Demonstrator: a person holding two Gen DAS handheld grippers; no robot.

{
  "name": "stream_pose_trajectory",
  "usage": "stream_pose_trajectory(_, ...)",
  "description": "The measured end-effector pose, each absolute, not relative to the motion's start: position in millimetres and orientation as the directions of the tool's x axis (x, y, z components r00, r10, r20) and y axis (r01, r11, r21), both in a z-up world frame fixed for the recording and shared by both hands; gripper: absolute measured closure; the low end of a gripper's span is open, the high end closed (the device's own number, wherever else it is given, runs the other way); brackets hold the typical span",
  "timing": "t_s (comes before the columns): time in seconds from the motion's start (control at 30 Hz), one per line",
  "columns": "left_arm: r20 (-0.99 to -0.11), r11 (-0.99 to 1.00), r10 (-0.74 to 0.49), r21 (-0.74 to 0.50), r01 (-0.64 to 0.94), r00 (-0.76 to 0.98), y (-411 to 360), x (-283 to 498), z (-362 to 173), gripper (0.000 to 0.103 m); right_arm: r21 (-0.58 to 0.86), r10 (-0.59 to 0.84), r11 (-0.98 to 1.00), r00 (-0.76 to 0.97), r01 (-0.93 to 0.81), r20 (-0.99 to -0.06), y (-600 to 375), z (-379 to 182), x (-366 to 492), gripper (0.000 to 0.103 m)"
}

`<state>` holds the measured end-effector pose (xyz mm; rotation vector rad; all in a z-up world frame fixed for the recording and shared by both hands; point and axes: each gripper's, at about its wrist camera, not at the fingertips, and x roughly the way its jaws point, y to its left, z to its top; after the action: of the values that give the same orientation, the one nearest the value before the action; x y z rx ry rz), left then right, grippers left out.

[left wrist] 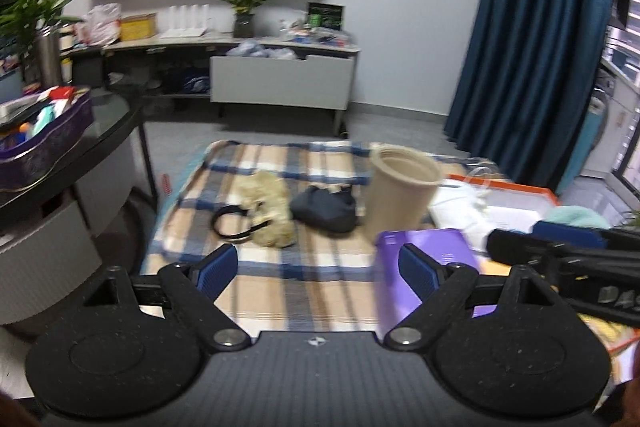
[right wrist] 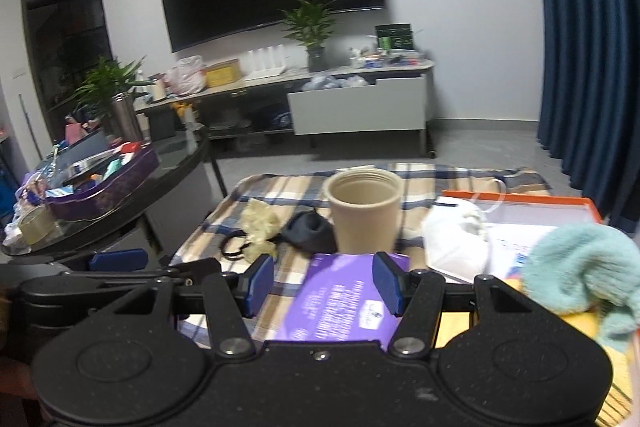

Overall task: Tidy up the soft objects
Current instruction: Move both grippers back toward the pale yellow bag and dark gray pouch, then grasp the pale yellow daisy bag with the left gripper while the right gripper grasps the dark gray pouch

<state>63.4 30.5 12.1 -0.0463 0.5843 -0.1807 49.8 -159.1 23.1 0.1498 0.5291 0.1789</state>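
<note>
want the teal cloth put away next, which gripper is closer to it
Right. The teal cloth lies just beside the open right gripper, while the open left gripper sits farther off, with the right one between.

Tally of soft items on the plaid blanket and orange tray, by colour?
Cream fluffy piece: 1
Dark navy pouch: 1
Black headband: 1
White face mask: 1
Teal towel: 1
Total: 5

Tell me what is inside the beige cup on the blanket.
The beige cup stands upright on the plaid blanket. The right wrist view shows only its ribbed inner wall near the rim, with nothing sticking out. The bottom is hidden by the cup's own wall, so something small could lie there.
</note>
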Motion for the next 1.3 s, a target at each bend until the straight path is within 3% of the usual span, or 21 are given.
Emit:
stream_pose_trajectory(0.4,-0.619,0.998,-0.057,-0.053,0.031,0.783,73,121,-28,0.01,0.202,0.263,0.962,0.83,-0.185,-0.491,-162,20,77,0.036)
stream_pose_trajectory(0.8,-0.647,0.994,-0.032,0.062,0.094,0.762,52,197,-63,0.008,0.181,0.325,0.946,0.8,-0.27,-0.504,-156,24,113,0.036)
stream_pose_trajectory(0.9,-0.649,0.99,-0.021,0.092,0.106,0.76,47,205,-69,0.032,0.158,0.346,0.938,0.783,-0.31,-0.517,-148,24,126,0.036)
stream_pose_trajectory(0.97,-0.665,0.988,-0.03,0.091,0.121,0.747,48,211,-72,0.062,0.141,0.362,0.929,0.765,-0.341,-0.532,-140,24,137,0.036)
stream_pose_trajectory(1.03,-0.668,0.987,-0.063,0.067,0.144,0.742,52,213,-74,0.072,0.109,0.37,0.921,0.748,-0.375,-0.551,-131,24,146,0.036)
stream_pose_trajectory(1.3,-0.676,0.992,-0.104,-0.013,0.129,0.73,88,195,-40,0.075,-0.051,0.353,0.864,0.675,-0.501,-0.648,-86,13,197,0.036)
